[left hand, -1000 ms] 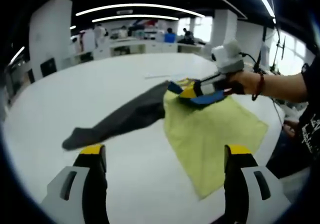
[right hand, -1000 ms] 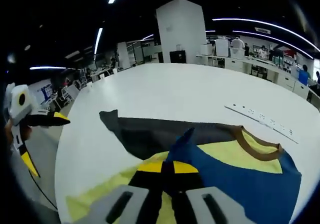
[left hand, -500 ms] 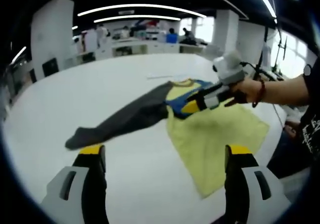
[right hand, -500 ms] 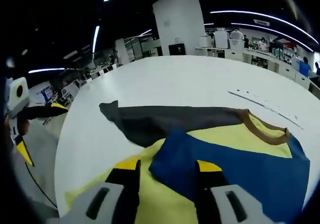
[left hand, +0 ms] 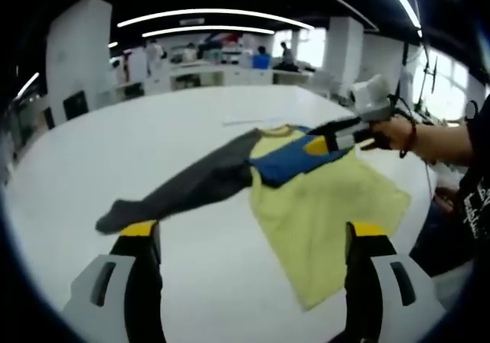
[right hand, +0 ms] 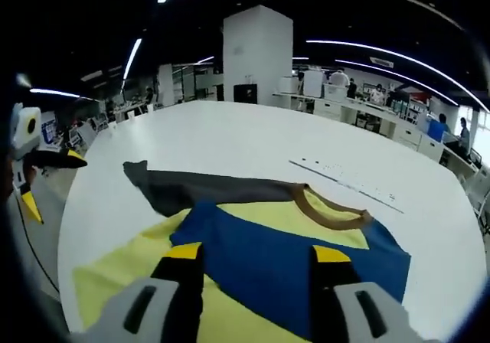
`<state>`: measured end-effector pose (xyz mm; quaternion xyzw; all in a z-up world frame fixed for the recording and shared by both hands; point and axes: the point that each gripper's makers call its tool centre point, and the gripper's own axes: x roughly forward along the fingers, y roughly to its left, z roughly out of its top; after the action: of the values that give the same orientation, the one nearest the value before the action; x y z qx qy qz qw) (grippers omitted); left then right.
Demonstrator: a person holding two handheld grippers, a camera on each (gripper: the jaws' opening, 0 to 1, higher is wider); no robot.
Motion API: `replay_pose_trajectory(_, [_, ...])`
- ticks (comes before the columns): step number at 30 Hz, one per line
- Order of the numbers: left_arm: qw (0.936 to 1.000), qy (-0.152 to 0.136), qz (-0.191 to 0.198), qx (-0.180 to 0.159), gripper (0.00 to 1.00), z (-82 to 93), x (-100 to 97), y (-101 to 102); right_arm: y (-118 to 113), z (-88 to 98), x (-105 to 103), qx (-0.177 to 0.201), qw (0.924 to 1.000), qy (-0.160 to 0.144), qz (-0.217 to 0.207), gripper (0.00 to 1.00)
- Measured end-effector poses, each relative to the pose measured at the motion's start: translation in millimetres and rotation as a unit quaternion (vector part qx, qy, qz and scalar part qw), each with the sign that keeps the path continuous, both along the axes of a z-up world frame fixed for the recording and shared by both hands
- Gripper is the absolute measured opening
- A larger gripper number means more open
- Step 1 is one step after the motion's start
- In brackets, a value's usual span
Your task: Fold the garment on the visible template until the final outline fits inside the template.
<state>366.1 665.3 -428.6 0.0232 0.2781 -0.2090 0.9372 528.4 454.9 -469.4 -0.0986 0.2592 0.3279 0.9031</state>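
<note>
Left gripper view: left gripper (left hand: 249, 240) is hovering at the frame bottom w/ jaws spread wide, nothing between them, above the white table (left hand: 115, 140). The garment (left hand: 306, 197) is lying flat at centre-right: yellow body toward lower right, dark grey sleeve (left hand: 184, 190) stretching to centre-left, blue sleeve (left hand: 295, 161) folded over the chest just below the collar. Right gripper (left hand: 337, 135) is coming in from upper right, held by a hand (left hand: 398, 132) w/ a bracelet; its tips are sitting at the blue sleeve's far edge, can't tell contact from here.

Right gripper view: right gripper (right hand: 256, 255) is rising from the bottom, jaws apart, empty, over the blue sleeve (right hand: 298, 255). Brown collar (right hand: 329, 213) is lying centre-right, grey sleeve (right hand: 191, 190) running to centre-left, yellow body (right hand: 122, 266) at lower left. Left gripper (right hand: 34, 159) is showing at the left edge, off the table (right hand: 253, 136). No template outline discernible.
</note>
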Motion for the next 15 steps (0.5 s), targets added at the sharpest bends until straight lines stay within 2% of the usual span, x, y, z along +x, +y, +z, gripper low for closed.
replay_pose_trajectory(3, [1.0000, -0.002, 0.000, 0.001, 0.98, 1.1, 0.6, 0, -15, 1.0, 1, -0.002, 1.0000, 0.000, -0.008, 0.55])
replay_pose_trajectory(10, [1.0000, -0.002, -0.002, 0.006, 0.99, 1.3, 1.7, 1, -68, -9.7, 0, -0.029, 0.9987, 0.007, -0.041, 0.57])
replay_pose_trajectory(15, [0.9999, -0.006, -0.001, 0.008, 0.97, 2.5, 3.2, 0, -98, -17.1, -5, -0.032, 0.9972, 0.024, -0.064, 0.56])
